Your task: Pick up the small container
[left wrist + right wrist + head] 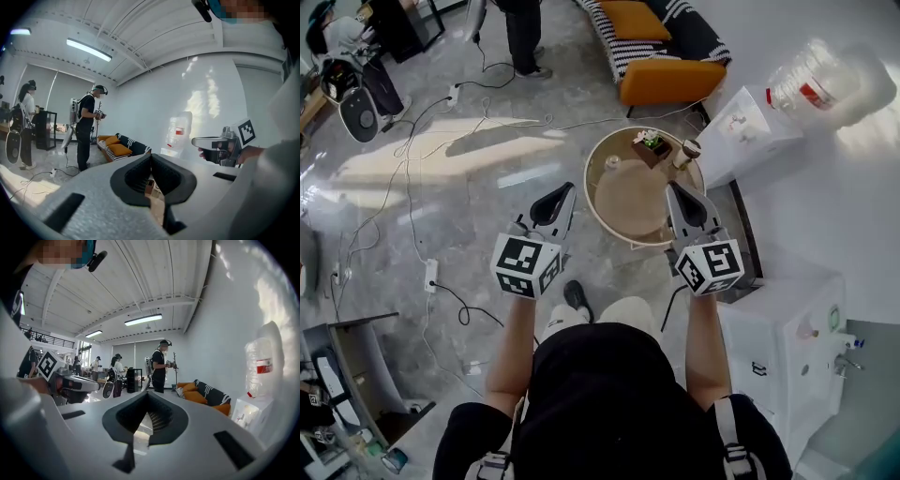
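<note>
Head view: small container point(689, 151) stands upright at the far right edge of the round table point(623, 202). Right gripper point(674, 188), over the table's near right edge, is nearer, container straight ahead. Left gripper point(565, 191) hangs off the table's near left. Both have jaws closed and empty.

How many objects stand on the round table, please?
3: a small clear item near the left edge, a dark box with a plant at the far side, and a cup at the right. Nothing seems hidden.
</note>
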The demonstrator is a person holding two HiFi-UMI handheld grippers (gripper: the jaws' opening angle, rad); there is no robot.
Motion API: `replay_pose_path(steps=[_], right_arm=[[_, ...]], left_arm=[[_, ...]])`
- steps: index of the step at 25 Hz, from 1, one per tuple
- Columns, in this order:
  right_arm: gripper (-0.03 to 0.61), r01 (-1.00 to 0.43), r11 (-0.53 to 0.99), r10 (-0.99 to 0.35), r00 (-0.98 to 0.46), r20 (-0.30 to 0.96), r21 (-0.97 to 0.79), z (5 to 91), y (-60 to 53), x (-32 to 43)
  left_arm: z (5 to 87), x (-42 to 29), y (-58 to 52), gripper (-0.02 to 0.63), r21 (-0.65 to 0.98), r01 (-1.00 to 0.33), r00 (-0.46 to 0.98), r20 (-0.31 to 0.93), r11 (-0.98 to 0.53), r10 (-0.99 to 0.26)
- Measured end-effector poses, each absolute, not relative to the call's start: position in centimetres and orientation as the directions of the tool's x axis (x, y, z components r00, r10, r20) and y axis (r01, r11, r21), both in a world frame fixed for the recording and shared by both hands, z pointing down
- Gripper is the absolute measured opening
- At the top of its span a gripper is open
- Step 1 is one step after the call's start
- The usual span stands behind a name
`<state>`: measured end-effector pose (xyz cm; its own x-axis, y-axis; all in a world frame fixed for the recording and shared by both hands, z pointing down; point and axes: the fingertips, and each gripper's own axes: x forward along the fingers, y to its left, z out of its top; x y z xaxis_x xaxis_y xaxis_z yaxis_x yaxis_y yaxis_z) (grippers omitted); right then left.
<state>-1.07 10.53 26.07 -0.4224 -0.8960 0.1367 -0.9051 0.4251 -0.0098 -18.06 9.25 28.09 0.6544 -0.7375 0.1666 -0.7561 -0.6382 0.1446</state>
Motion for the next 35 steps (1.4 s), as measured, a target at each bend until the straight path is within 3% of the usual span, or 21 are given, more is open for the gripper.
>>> replay_pose_path(steps=[12, 21, 29, 35], right_arm=[[0.003, -0.919, 0.386, -0.891, -0.393, 0.226, -0.074, 32.0, 4.3, 1.0], [0.004, -0.89, 0.45, -0.867, -0.454, 0.207, -0.067, 32.2, -6.2, 2.7], [0.003, -0.832, 0.539, -0.803, -0.555, 0.217, -0.135, 37.2, -12.6, 3.6], [0.003, -0.79, 0.606, -0.752, -0.607, 0.257, -0.093, 41.9, -15.3, 2.8]], left_arm=[[31.8, -15.8, 3.2, 0.018, 0.185, -0.74, 0.673, 0.231, -0.647, -0.703], [30.9, -13.7, -4.9, 0.018, 0.177, -0.778, 0.628, 0.236, -0.603, -0.741], [33.1, -11.0, -10.8, 0.018, 0.172, -0.84, 0.543, 0.284, -0.515, -0.79], [36.4, -8.4, -13.5, 0.018, 0.193, -0.841, 0.541, 0.308, -0.505, -0.782]])
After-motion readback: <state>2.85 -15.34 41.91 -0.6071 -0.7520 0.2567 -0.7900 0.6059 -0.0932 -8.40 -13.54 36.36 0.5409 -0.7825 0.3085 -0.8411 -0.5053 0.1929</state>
